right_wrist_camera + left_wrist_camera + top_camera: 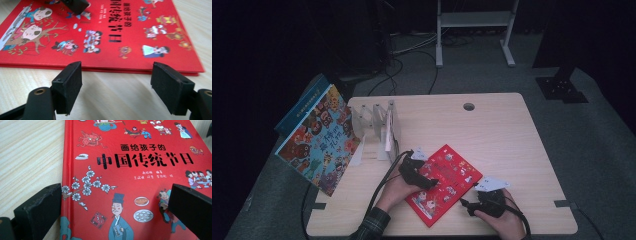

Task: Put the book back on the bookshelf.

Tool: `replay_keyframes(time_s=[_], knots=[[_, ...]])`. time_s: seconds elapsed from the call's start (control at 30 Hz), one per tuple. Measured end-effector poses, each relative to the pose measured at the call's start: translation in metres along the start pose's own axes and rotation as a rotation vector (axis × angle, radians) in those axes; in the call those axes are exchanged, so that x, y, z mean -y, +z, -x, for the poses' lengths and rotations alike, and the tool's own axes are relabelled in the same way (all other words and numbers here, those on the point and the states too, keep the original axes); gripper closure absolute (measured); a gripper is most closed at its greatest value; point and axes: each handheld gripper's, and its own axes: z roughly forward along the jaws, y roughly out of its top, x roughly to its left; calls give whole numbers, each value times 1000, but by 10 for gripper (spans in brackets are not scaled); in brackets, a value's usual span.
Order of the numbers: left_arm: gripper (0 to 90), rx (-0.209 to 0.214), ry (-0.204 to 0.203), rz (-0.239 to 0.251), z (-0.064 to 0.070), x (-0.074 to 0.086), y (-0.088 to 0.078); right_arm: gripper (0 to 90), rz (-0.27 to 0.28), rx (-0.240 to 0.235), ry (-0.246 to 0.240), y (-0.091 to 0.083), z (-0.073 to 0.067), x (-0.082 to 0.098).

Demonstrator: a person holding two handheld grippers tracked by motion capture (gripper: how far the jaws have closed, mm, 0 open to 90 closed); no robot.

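While the red book [444,183] lies flat near the table's [512,140] front edge, nothing is lifted yet: the left gripper [424,181] rests over its cover with jaws wide and empty, and the right gripper [468,204] sits just off its near edge, jaws apart, gripping nothing. Moving it to the rack [379,125], where another book [319,140] leans, seems still ahead. Its cover reads "画给孩子的 中国传统节日".
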Motion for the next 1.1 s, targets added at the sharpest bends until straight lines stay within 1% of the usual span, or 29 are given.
replay_keyframes(time_s=[0.17, 0.33, 0.37, 0.4, 0.47, 0.5, 0.57, 0.6, 0.63, 0.7, 0.8, 1.1], knots=[[0, 1, 1, 0, 0, 0, 0, 218, -12, 8, -6, 7, -9, -1], [0, 1, 4, -4, -1, -1, 1, 154, -19, 36, -29, 12, -14, -3], [0, 1, 8, -6, -1, -2, 1, 136, -19, 33, -28, 13, -15, -3], [0, 0, 1, -5, -1, -3, 2, 130, -26, 36, -34, 14, -16, -3], [0, -2, 3, -7, -1, -4, 3, 117, -27, 44, -29, 14, -18, -3], [0, -2, 2, -11, -1, -5, 4, 116, -27, 43, -30, 15, -18, -3], [0, -1, 1, -12, -1, -5, 4, 100, -34, 41, -17, 15, -18, -3], [0, -2, 1, -12, -1, -5, 4, 81, -42, 35, -2, 15, -18, -3], [0, -4, 0, -13, -1, -5, 4, 37, -55, 28, 6, 17, -18, -4], [0, -6, -1, -15, -1, -5, 4, 11, -66, 27, 9, 19, -21, -5], [0, -10, -10, -12, 0, -6, 4, 0, -70, 42, 20, 21, -23, -6], [0, -18, -16, -13, 1, -7, 5, 0, -72, 44, 23, 21, -23, -6]])
